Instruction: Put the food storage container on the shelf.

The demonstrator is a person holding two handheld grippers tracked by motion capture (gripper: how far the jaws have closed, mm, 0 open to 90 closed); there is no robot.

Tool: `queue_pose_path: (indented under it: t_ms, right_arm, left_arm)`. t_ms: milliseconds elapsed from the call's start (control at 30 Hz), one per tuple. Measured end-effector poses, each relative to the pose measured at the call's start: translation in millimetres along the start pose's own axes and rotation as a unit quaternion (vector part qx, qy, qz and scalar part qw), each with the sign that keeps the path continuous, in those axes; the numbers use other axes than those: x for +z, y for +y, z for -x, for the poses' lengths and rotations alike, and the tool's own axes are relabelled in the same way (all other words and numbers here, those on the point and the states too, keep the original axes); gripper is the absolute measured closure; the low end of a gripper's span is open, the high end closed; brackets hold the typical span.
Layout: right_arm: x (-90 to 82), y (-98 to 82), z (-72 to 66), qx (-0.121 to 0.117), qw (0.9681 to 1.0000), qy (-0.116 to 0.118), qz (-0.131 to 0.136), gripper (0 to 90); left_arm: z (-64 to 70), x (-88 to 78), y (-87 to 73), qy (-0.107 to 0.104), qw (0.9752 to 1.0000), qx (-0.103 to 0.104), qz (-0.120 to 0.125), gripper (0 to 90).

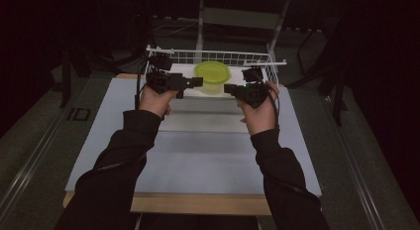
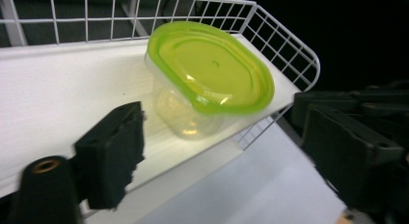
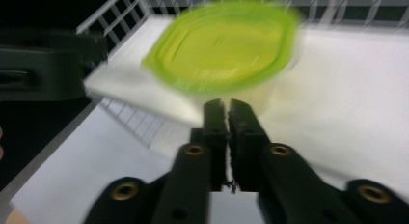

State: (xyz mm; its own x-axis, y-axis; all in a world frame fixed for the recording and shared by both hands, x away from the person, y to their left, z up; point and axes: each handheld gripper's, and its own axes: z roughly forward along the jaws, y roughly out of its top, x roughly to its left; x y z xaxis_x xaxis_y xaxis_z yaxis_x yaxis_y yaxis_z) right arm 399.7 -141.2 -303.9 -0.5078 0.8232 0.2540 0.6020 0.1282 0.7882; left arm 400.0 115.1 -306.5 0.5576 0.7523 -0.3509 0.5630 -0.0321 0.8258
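A clear plastic container with a lime-green lid (image 1: 212, 73) stands upright on the white floor of a wire basket (image 1: 218, 56). My left gripper (image 1: 194, 83) hangs just left of it, and my right gripper (image 1: 229, 88) just right of it. In the left gripper view the container (image 2: 207, 79) lies ahead of the left gripper (image 2: 226, 151), whose jaws stand wide apart with nothing between them. In the right gripper view the right gripper (image 3: 226, 110) has its jaws pressed together, empty, just in front of the blurred container (image 3: 226, 45).
The white wire basket (image 2: 289, 45) has low mesh walls at the back and sides. It sits at the far end of a pale board (image 1: 198, 150) on a wooden table. Dark floor and stand legs surround the table. The other gripper (image 3: 43, 64) shows at the left of the right gripper view.
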Motion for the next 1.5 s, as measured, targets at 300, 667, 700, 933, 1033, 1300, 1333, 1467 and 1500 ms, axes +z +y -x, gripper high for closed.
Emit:
queue_pose_path:
  t_ms: [300, 667, 700, 933, 1033, 1300, 1333, 1467, 1500]
  right_arm:
    - [26.7, -15.4, -3.3, 0.005, 0.9998, 0.005, -0.018, 89.8]
    - [48.5, -13.6, -3.6, 0.017, 0.9997, -0.006, -0.018, 89.1]
    - [49.6, -12.7, -3.9, 0.015, 0.9997, -0.008, -0.018, 89.0]
    - [55.5, -7.1, -0.7, 0.019, 0.9995, -0.019, -0.017, 87.1]
    - [58.3, -5.7, 1.2, 0.023, 0.9993, -0.021, -0.018, 87.0]
    - [66.7, -1.5, 1.8, 0.028, 0.9991, -0.026, -0.018, 86.2]
    - [67.7, -1.2, 1.3, 0.03, 0.9991, -0.023, -0.019, 86.1]
    - [72.0, 0.2, -3.7, 0.024, 0.9994, -0.02, -0.018, 85.5]
    - [72.1, 0.2, -4.5, 0.023, 0.9994, -0.02, -0.019, 85.5]
  left_arm:
    - [-0.4, -15.4, -49.9, -0.027, 0.9977, 0.053, 0.033, 2.1]
    - [-5.2, -13.5, -88.9, -0.027, 0.9964, 0.079, 0.016, 2.1]
    - [-6.0, -14.0, -89.7, -0.026, 0.9962, 0.082, 0.016, 2.1]
    - [-10.6, -18.7, -91.8, -0.027, 0.9961, 0.081, 0.022, 2.1]
    - [-11.0, -19.1, -93.6, -0.028, 0.9962, 0.08, 0.021, 2.1]
    - [-11.0, -18.3, -94.2, -0.029, 0.9962, 0.079, 0.019, 2.1]
    - [-10.8, -18.3, -94.2, -0.03, 0.9962, 0.08, 0.019, 2.1]
    - [-10.8, -18.5, -94.9, -0.031, 0.9962, 0.08, 0.017, 2.1]
    - [-10.9, -19.0, -94.9, -0.031, 0.9961, 0.081, 0.019, 2.1]
